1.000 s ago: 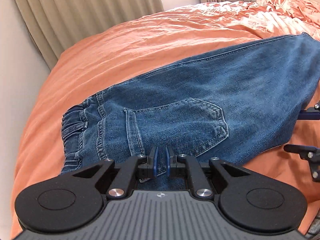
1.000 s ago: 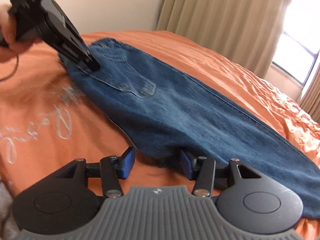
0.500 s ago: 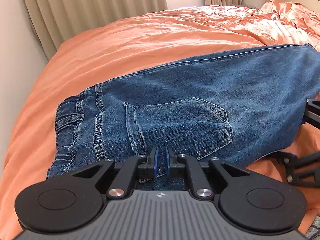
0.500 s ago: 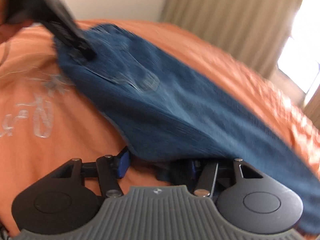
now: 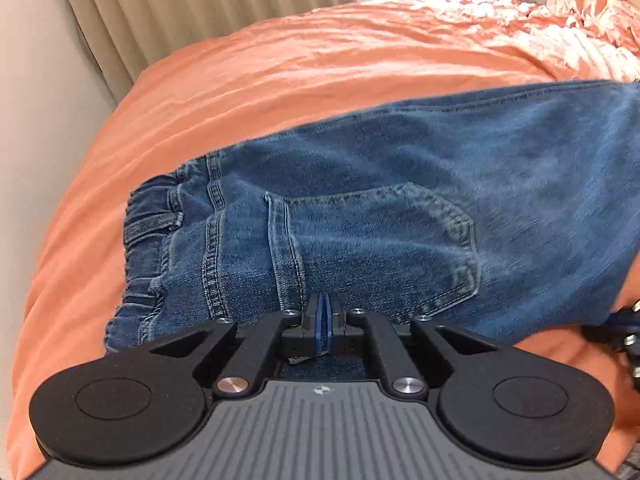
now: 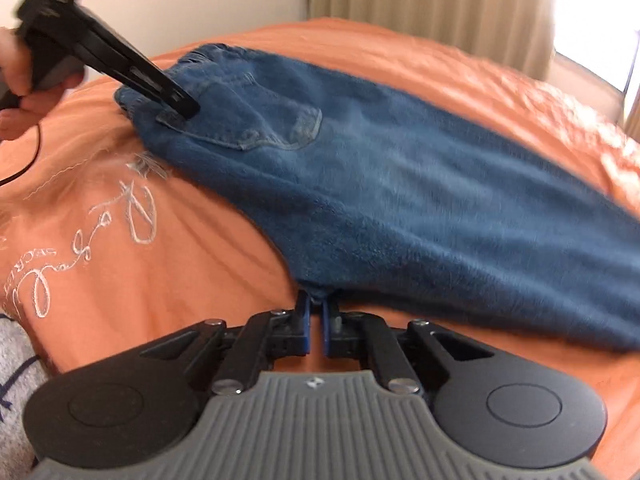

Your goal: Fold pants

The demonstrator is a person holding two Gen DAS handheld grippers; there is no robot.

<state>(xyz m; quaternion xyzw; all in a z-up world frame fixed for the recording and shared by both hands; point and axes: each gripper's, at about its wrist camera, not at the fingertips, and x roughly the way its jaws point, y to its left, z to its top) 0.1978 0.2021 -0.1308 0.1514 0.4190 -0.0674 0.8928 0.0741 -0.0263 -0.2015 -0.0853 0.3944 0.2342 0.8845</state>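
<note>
Item: blue denim jeans (image 5: 420, 208), laid lengthwise on an orange bedspread (image 5: 280, 80), back side up; elasticated waistband (image 5: 148, 232) at the left end in the left wrist view, one back patch pocket (image 5: 372, 248) facing up, legs running off toward the right edge of that view; the denim looks doubled along its length, one leg over the other, though the lower layer is mostly hidden.

Left gripper (image 5: 322, 320): blue-padded fingers pressed together on the near edge of the jeans, just below the pocket's left seam; denim pinched between the pads; seen from the right wrist view as a black tool (image 6: 176, 104) slanting down onto the cloth beside the pocket, gripped by the person's left hand (image 6: 24, 68).

Right gripper (image 6: 316, 316): fingers nearly closed, a small tuck of the jeans' near edge (image 6: 318, 294) caught between the blue tips, partway along the leg; this view is motion-blurred, so the depth of the bite cannot be told.

Surroundings: white embroidered script (image 6: 80, 232) on the bedspread, left of the right gripper; beige pleated curtains (image 5: 180, 12) behind the bed; pale wall (image 5: 36, 100) at left; rumpled, sunlit bedding (image 5: 560, 28) at far right; grey fabric (image 6: 16, 360) at the lower left edge of the right wrist view.
</note>
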